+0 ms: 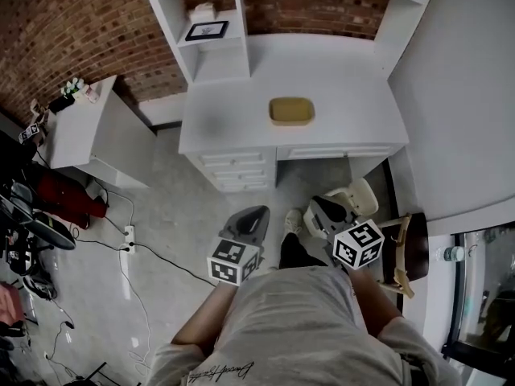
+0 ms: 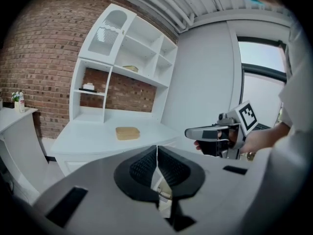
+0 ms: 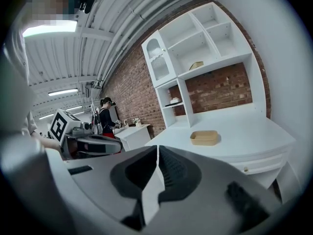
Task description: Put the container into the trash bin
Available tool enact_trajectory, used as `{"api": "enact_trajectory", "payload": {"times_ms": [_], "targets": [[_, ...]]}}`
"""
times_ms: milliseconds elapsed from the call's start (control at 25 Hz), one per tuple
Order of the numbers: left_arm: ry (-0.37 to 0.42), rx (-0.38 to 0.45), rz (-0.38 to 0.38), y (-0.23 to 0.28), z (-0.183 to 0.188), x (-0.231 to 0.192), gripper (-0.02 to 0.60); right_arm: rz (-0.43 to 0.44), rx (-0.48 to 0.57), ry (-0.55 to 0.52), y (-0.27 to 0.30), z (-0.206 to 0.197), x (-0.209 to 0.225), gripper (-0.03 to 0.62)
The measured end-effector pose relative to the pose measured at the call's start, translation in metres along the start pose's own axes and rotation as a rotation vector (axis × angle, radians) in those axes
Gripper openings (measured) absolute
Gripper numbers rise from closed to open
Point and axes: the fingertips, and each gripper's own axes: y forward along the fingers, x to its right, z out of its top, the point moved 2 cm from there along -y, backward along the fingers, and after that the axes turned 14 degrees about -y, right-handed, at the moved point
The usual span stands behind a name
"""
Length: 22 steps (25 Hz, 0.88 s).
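A shallow tan container (image 1: 290,111) lies alone on the white desk (image 1: 233,119), towards its right half. It also shows as the container (image 2: 127,132) in the left gripper view and the container (image 3: 204,137) in the right gripper view. Both grippers hang in front of the desk, well short of it, close to the person's body. My left gripper (image 1: 256,212) is shut with nothing in it, its jaws meeting at a thin seam (image 2: 157,150). My right gripper (image 1: 320,209) is likewise shut and empty (image 3: 157,150). No trash bin is clearly visible.
The desk carries a white shelf unit (image 1: 213,22) with a framed picture (image 1: 207,30) against a brick wall. A small white side table (image 1: 80,127) stands at the left. Cables and a power strip (image 1: 129,236) lie on the floor. A pale chair (image 1: 358,195) and a wooden stand (image 1: 401,252) are at the right.
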Motion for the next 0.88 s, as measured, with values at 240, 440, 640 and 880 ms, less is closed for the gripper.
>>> {"api": "enact_trajectory", "payload": {"times_ms": [240,440,640,880], "targets": [[0.002,0.000,0.028,0.058,0.042,-0.022,0.017,0.031,-0.021,0.014,0.044,0.007,0.061,0.029],[-0.021,0.025,0.048,0.099,0.079,-0.038,0.017,0.075,-0.027,-0.003,0.084,0.028,0.108,0.029],[-0.035,0.035,0.071,0.135,0.105,-0.052,0.017,0.114,-0.042,-0.006,0.116,0.038,0.146,0.029],[-0.048,0.045,0.106,0.172,0.130,-0.067,0.017,0.155,-0.034,-0.033,0.145,0.051,0.184,0.031]]}}
